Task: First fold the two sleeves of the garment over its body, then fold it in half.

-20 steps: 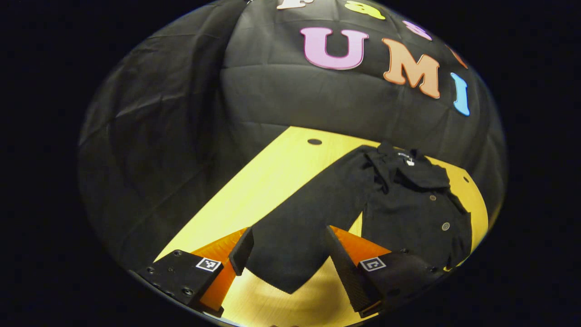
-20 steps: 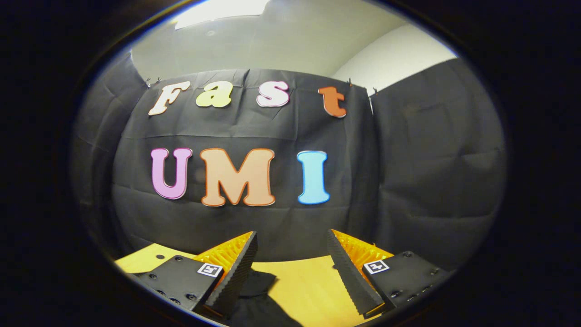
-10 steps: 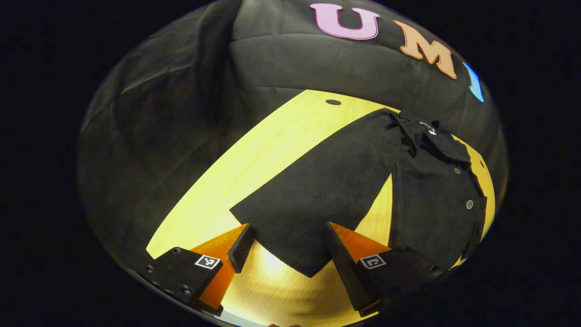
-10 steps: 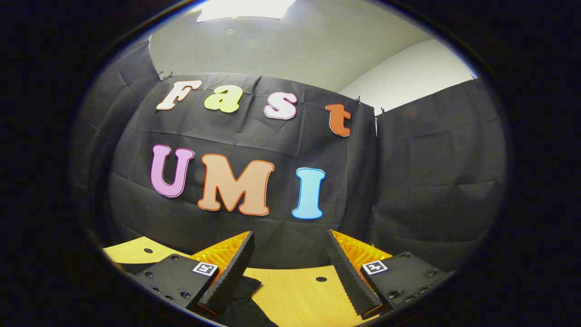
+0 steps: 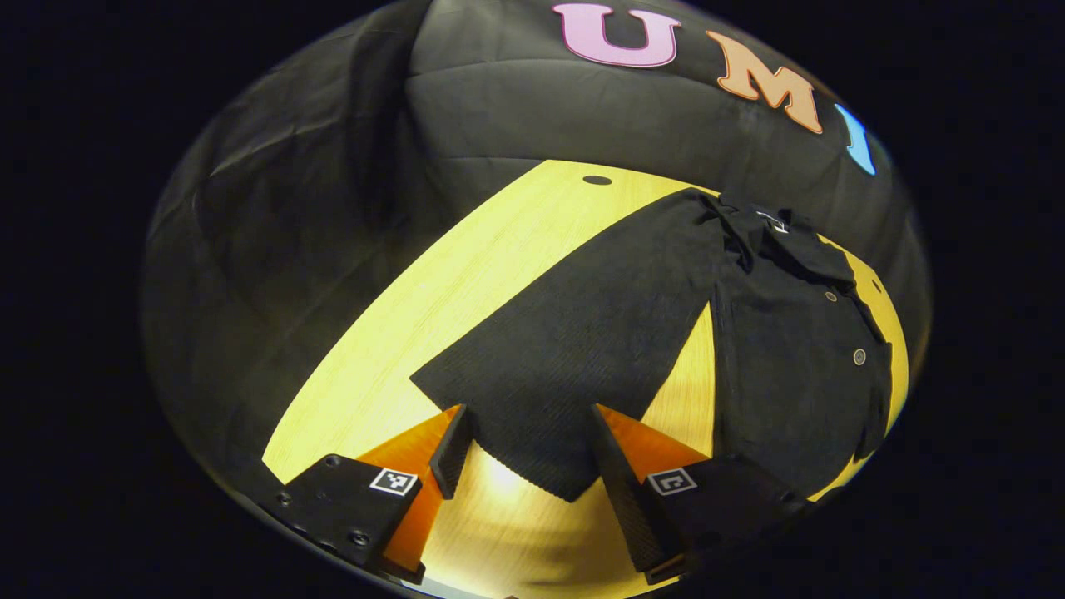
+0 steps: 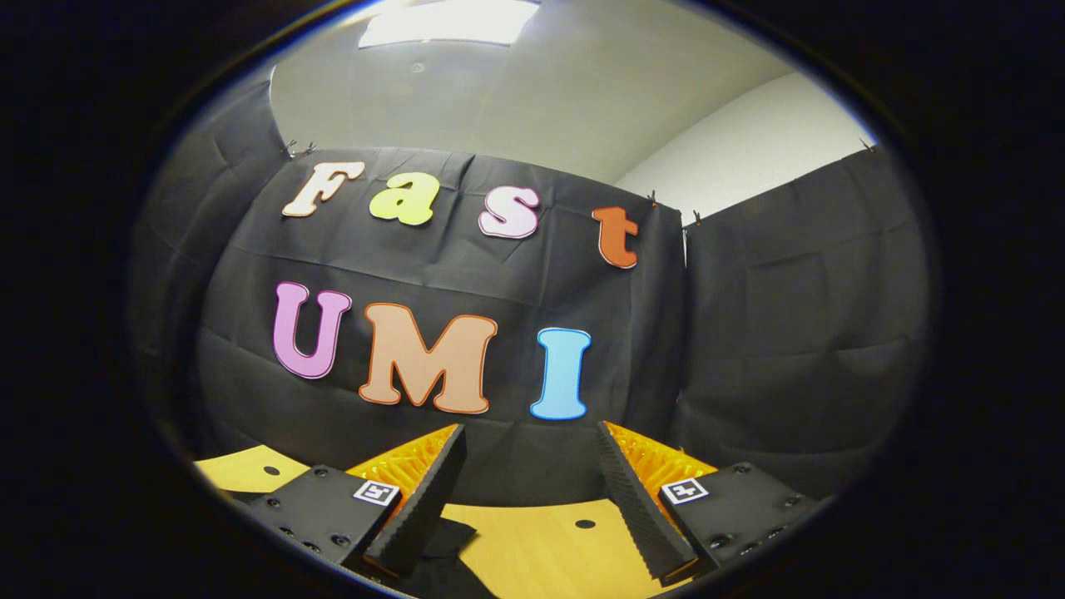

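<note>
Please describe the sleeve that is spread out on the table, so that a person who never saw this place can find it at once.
Start at the yellow wooden table. A black shirt lies on it, and the sleeve is the broad flat strip running from the collar toward the left tool. Unlike the buttoned body beside it, it is plain and ends in a slanted cuff.

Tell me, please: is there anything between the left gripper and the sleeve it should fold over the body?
Nothing visible. The left gripper is open, its fingers either side of the sleeve end, which lies flat on the wooden table. The way to the garment's body shows just bare table.
</note>
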A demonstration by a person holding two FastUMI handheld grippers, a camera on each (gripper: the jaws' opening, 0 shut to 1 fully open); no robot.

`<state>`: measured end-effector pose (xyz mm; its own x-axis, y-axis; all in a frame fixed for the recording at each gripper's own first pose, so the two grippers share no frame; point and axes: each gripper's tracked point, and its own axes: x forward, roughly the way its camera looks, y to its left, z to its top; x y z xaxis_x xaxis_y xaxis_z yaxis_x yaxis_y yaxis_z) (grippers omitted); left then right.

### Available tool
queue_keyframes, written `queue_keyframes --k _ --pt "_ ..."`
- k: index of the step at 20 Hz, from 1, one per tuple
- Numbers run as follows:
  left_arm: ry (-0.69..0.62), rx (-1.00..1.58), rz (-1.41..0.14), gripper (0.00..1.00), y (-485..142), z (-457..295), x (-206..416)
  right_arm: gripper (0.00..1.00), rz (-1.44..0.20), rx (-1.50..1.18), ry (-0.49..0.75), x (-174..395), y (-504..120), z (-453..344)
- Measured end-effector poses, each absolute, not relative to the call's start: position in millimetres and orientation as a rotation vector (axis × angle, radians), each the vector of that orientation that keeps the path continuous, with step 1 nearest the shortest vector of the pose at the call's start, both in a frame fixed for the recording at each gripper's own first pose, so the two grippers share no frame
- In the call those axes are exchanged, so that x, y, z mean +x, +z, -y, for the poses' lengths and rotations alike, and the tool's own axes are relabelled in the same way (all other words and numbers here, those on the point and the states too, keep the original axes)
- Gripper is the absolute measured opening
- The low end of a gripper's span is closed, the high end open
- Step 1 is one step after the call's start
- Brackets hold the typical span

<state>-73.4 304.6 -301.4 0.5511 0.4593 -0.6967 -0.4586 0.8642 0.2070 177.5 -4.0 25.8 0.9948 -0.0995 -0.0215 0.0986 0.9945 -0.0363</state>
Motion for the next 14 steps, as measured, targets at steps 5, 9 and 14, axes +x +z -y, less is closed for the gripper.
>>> queue_keyframes --k 5,9,14 --pt "0.491 0.006 -0.842 0.72 -305.7 -298.4 -66.5 0.98 -0.028 -0.011 -0.108 172.6 25.0 7.0" --pt "0.546 -0.089 -0.76 0.23 -298.3 -307.8 -63.4 1.0 -0.045 -0.037 -0.131 165.9 19.5 19.3" --pt "0.608 -0.157 -0.727 0.0 -300.5 -307.4 -63.7 0.99 -0.056 -0.051 -0.186 152.6 18.2 46.2"
